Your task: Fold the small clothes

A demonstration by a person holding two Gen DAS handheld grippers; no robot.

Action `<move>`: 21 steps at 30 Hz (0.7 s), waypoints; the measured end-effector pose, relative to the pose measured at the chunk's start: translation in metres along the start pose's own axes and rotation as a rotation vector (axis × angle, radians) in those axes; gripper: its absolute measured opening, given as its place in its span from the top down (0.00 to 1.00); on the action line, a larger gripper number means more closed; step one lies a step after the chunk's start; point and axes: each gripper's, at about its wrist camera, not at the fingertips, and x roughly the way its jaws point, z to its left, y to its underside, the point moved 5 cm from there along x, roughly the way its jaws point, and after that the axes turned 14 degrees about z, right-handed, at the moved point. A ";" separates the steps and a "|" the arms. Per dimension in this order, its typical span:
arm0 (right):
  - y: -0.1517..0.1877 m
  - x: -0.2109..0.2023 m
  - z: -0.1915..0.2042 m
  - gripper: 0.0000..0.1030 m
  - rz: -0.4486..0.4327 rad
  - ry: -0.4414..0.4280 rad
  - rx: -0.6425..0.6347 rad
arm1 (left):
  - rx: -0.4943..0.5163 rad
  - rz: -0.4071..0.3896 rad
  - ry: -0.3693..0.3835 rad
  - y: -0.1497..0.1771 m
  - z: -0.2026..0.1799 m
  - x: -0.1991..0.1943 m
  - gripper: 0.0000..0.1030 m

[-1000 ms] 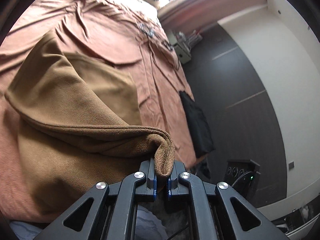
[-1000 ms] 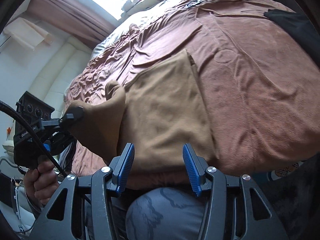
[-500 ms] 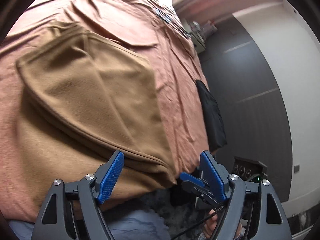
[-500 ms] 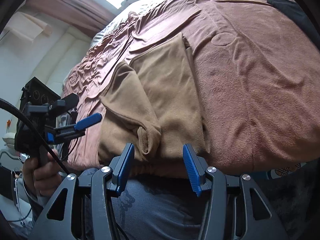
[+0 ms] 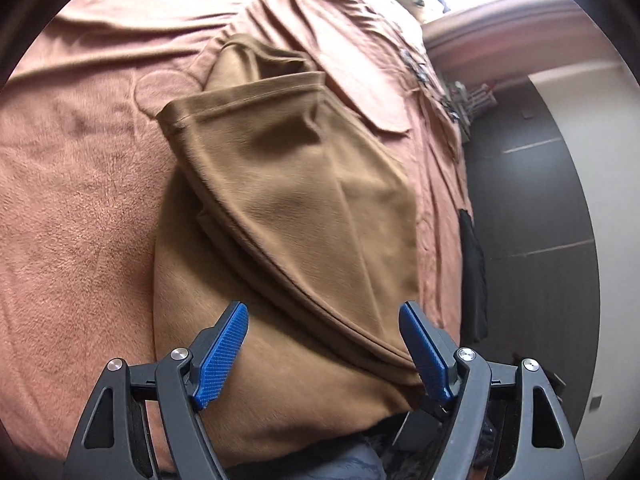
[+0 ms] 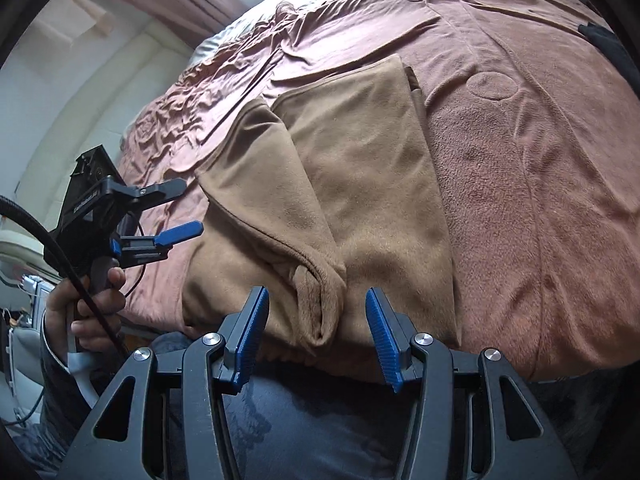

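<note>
A pink-brown blanket (image 5: 72,184) is spread over the bed, and near its front edge a tan garment (image 5: 304,208) is laid partly folded — above it the left gripper (image 5: 326,344) and right gripper (image 6: 316,332) are held spread, nothing pinched.

Matt, soft-napped tan cloth garment (image 5: 304,200) on fuzzy pink blanket (image 5: 80,184)

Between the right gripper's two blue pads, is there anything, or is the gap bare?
In the right wrist view, the right gripper stands open and the brown garment's bunched fold sits in the gap, unpinched.
</note>
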 end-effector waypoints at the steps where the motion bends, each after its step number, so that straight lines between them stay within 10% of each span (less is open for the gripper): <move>1: -0.002 0.002 0.000 0.54 0.003 0.007 -0.004 | -0.016 0.006 0.002 -0.004 0.005 0.004 0.24; 11: -0.005 0.015 0.005 0.69 0.030 0.047 -0.031 | -0.076 -0.018 -0.032 -0.035 0.024 0.021 0.37; 16: -0.006 0.015 0.005 0.88 0.021 0.046 -0.049 | -0.093 -0.036 -0.065 -0.040 0.025 0.017 0.88; 21: -0.003 0.009 0.000 0.92 -0.001 0.025 -0.052 | -0.025 -0.082 -0.032 -0.040 0.001 -0.003 0.91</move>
